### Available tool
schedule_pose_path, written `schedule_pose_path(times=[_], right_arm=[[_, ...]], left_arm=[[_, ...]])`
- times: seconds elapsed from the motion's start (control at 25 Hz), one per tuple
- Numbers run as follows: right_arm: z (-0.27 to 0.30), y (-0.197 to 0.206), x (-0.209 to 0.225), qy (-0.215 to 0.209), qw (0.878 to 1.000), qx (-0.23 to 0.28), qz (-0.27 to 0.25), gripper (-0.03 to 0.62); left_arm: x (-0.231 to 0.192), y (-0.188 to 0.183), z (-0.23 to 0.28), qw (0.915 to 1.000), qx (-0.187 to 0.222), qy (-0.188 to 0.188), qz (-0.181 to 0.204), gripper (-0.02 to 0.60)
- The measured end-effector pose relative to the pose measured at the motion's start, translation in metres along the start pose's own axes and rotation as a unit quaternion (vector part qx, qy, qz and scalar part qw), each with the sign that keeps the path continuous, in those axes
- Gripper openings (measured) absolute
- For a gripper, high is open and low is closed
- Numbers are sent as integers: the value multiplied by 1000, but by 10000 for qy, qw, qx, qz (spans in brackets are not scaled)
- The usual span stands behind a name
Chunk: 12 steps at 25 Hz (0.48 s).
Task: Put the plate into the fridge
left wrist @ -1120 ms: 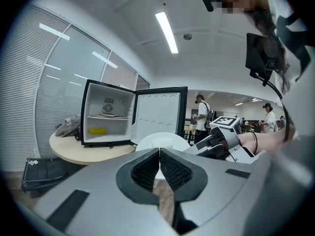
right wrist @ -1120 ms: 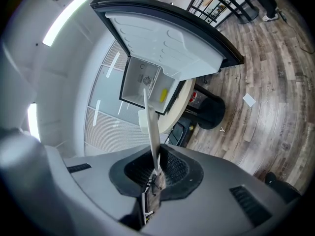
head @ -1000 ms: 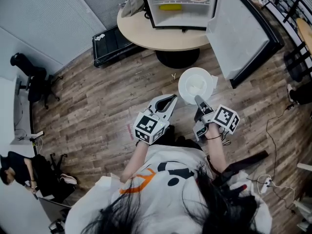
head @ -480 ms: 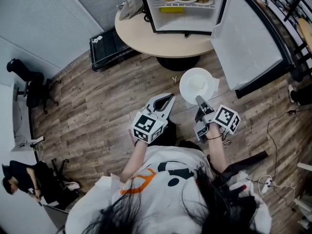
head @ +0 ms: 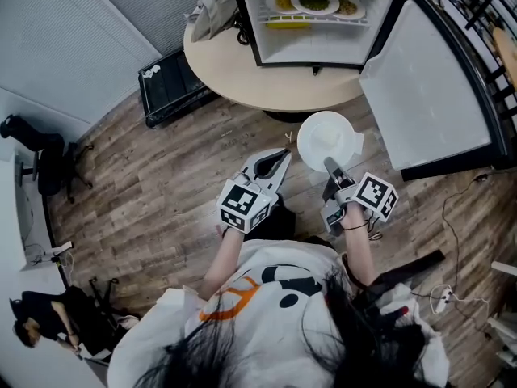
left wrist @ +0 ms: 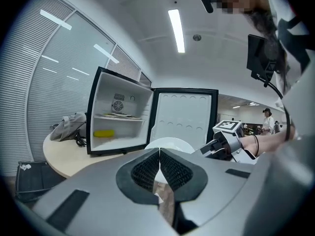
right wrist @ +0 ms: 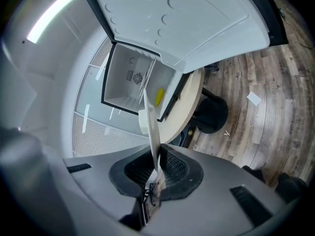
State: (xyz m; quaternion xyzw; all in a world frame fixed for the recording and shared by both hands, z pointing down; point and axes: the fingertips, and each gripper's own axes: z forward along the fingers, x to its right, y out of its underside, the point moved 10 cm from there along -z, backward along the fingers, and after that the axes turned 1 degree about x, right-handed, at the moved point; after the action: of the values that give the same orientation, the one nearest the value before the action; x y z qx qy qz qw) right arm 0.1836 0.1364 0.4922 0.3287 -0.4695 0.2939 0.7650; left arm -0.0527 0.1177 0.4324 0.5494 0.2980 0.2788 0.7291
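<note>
Head view, we count: one plate [head: 325,140], round, white, smooth, its rim clamped in the right claw [head: 329,166], held above the floor [head: 161,184] near the table [head: 234,69], not yet in the fridge [head: 323,43]. One left claw [head: 283,155], jaws together, nothing between them. Each claw bears one cube [head: 245,204] with square markers. One fridge, boxy, black-framed, white inside, its door [head: 428,87] swung wide, standing on the one round, pale-topped table. On its shelf we count three dishes [head: 315,2]; below them, one yellow item [head: 284,24]. Floor: wood-grain planks, grey-brown.
</note>
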Motion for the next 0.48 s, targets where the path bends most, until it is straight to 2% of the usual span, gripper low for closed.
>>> schedule_pose_path(times=[0.48], right_arm=[[79, 0, -32, 114, 9997, 196, 32, 31]], left_arm=[[-98, -16, 16, 9993, 212, 300, -74, 11]])
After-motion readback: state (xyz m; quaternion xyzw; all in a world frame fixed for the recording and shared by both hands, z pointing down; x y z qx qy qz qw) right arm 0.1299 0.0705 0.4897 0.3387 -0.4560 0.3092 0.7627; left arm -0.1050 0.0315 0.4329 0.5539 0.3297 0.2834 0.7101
